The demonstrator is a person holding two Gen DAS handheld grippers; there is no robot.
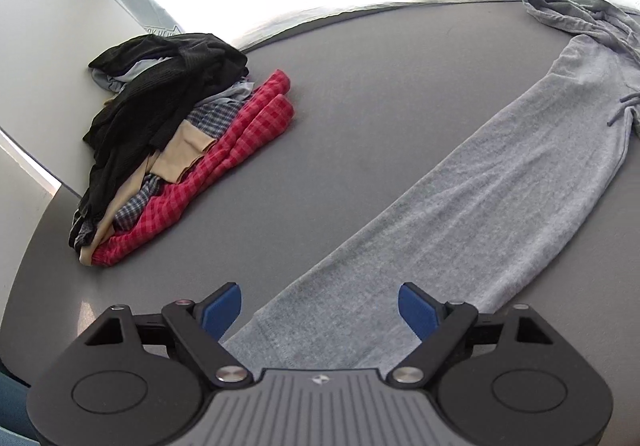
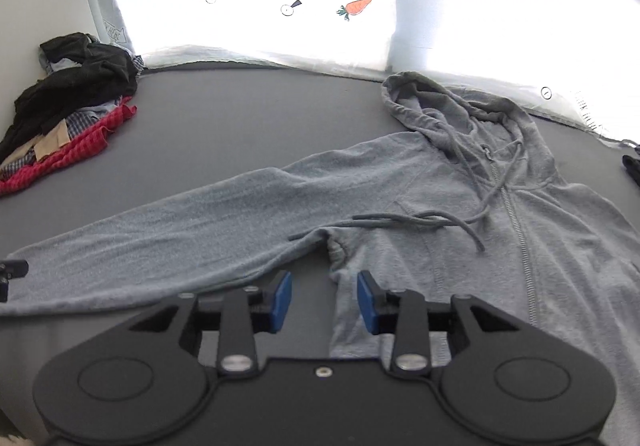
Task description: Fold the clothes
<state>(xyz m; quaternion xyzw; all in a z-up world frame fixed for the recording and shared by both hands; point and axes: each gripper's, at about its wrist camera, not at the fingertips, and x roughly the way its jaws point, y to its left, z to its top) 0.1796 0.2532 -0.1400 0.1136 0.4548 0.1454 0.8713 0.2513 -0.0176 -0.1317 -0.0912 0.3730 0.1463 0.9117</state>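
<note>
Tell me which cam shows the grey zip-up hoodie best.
Right wrist view. There the grey zip-up hoodie shows hood, zipper, drawstrings, body and one outstretched sleeve, laid flat on the grey table. The left wrist view shows mostly that sleeve, plus the hood edge and a drawstring at the frame's right.

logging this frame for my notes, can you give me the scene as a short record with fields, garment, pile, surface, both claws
garment: grey zip hoodie lying flat, front up, hood at the far end, one sleeve stretched out sideways
drawstrings: loose across the chest
pile: heap of mixed clothes, black on top, red checked at the bottom, apart from the hoodie
surface: dark grey table
left claw: open wide over the sleeve cuff, not gripping
right claw: narrowly open near the hoodie's armpit, pads clear of the cloth
</note>
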